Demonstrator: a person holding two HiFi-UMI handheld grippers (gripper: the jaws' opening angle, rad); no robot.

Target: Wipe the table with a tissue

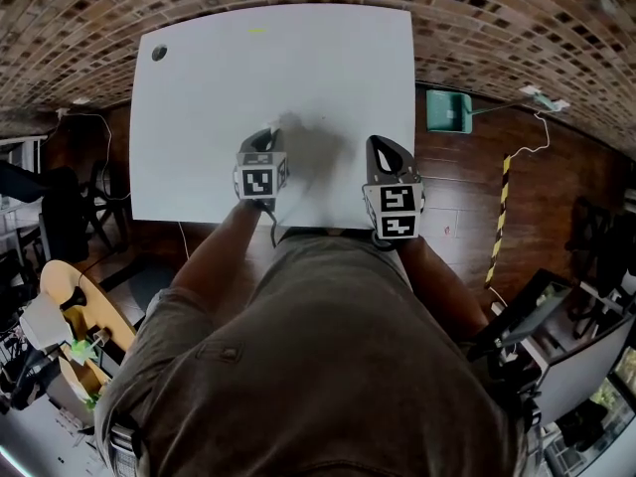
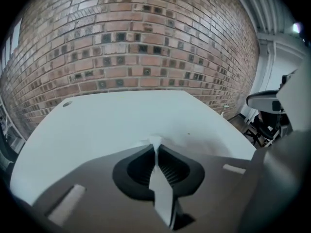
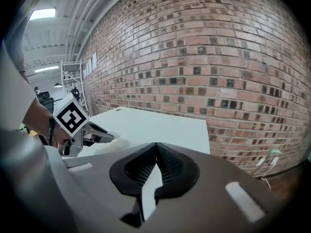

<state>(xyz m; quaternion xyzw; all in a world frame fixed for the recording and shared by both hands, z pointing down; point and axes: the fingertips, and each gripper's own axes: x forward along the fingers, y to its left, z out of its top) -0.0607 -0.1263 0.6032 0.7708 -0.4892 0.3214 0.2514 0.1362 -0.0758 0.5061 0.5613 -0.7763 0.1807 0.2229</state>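
Both grippers are clenched: the left gripper (image 2: 155,147) pinches the tissue (image 2: 152,141) at its fingertips, over the table (image 2: 116,118); the right gripper (image 3: 156,146) is empty. Keep the pinch firm and stroke evenly.

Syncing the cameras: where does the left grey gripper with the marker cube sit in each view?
Head view: left gripper, centre-left, over the white table.
Left gripper view: bottom centre, jaws pinching a white tissue.
Right gripper view: left edge, mid-height.
Shared landmark: dark round hole at the table's corner.
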